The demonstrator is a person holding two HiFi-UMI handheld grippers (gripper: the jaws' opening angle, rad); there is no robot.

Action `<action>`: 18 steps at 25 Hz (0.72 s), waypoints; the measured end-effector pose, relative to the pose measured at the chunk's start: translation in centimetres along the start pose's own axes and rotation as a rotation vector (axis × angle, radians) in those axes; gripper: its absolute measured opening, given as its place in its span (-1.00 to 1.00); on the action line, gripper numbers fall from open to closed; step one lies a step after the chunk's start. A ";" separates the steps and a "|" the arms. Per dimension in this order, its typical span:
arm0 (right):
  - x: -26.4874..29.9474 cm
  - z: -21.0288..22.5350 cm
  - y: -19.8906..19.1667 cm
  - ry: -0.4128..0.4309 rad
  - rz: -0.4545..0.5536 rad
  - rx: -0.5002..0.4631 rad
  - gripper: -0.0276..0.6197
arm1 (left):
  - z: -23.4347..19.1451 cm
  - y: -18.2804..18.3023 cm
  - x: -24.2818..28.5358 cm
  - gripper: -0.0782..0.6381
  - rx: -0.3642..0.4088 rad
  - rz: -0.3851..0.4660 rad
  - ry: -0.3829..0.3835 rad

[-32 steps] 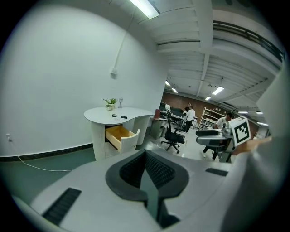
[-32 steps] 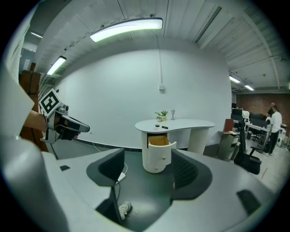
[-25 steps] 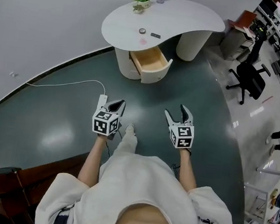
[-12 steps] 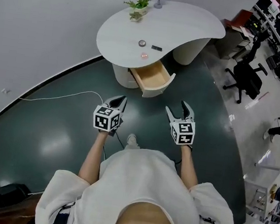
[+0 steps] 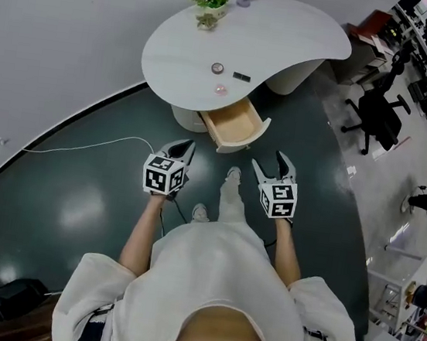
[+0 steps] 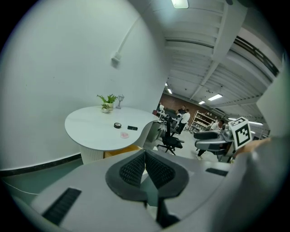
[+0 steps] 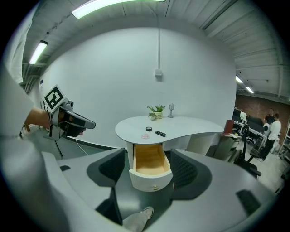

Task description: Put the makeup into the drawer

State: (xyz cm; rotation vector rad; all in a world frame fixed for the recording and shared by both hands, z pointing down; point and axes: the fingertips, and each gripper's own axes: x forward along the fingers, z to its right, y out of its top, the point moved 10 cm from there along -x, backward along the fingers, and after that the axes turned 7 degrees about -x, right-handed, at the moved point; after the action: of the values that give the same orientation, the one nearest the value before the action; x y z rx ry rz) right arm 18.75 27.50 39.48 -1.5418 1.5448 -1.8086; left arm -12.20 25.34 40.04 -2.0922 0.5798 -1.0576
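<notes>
We had stepped nearer the open drawer [image 5: 234,122]; left gripper [image 5: 185,146] was clenched empty, right gripper [image 5: 268,162] released.

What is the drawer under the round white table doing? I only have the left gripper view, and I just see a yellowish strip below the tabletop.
Observer: The pale wooden drawer with the curved white front is pulled out, and its inside looks empty.
Operator: Is the other gripper ready to grab something?
Observer: The right gripper has its jaws wide apart and holds nothing.
Operator: Anything on the ground ahead?
Observer: The person's light shoe is on the dark green floor, just short of the drawer front.
</notes>
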 end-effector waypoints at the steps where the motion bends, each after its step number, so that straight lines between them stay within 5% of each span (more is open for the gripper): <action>1: 0.8 0.5 0.1 0.005 0.000 0.001 0.00 | -0.2 0.4 0.6 -0.75 0.001 -0.003 0.003; 18: 18.0 12.9 4.8 0.254 0.029 -0.026 -0.01 | -2.1 10.4 13.7 -0.75 -0.072 -0.022 0.190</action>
State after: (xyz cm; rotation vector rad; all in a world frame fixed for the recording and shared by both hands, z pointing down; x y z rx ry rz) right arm 21.07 5.18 42.65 -1.3334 1.6975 -2.0401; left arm -6.92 8.82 39.85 -2.0769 0.6978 -1.2739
